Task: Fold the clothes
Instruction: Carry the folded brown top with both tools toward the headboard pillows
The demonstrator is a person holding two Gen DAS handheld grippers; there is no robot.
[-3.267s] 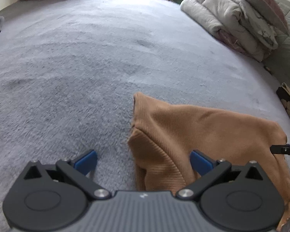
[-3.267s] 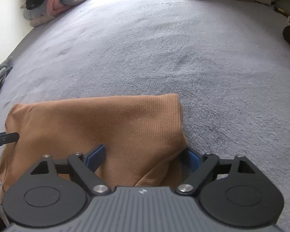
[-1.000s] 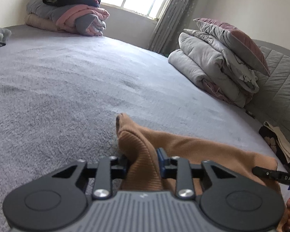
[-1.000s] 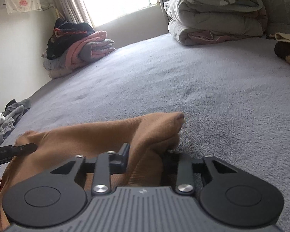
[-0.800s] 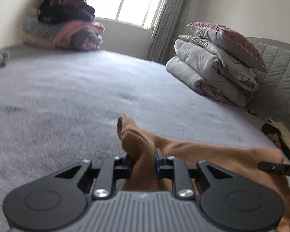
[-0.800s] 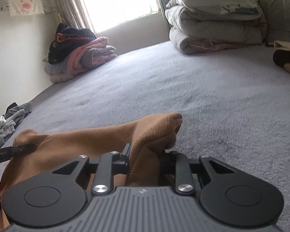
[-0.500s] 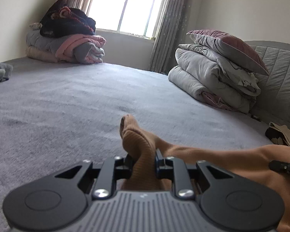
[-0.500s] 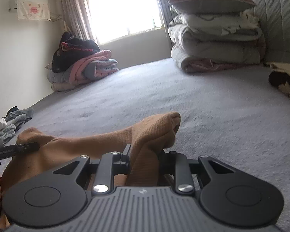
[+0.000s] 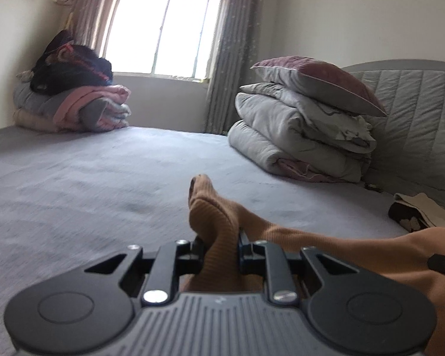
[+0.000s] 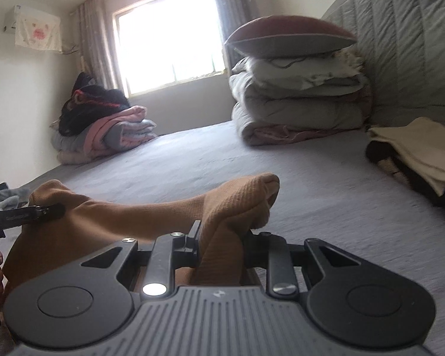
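Note:
A tan ribbed garment [image 9: 216, 216] is raised off the grey bed [image 9: 74, 184], stretched between my two grippers. My left gripper [image 9: 221, 243] is shut on one bunched corner of it, which pokes up past the fingers. In the right wrist view the same tan garment [image 10: 151, 210] runs leftward, and my right gripper [image 10: 219, 237] is shut on its other corner. The tip of the right gripper shows at the right edge of the left wrist view, and the left gripper's tip [image 10: 49, 210] shows at the left of the right wrist view, with part of a hand below it.
Folded grey quilts topped by a mauve pillow [image 9: 308, 127] sit against the padded headboard [image 9: 415, 112]. A pile of pink and dark bedding [image 9: 71, 101] lies by the window. A cream and dark cloth [image 10: 415, 154] lies at the right, and loose clothes [image 10: 3, 197] at the far left.
Both grippers closed on the garment's corners, then rose and moved forward with it. The views tilted up from the bed surface to the window and walls.

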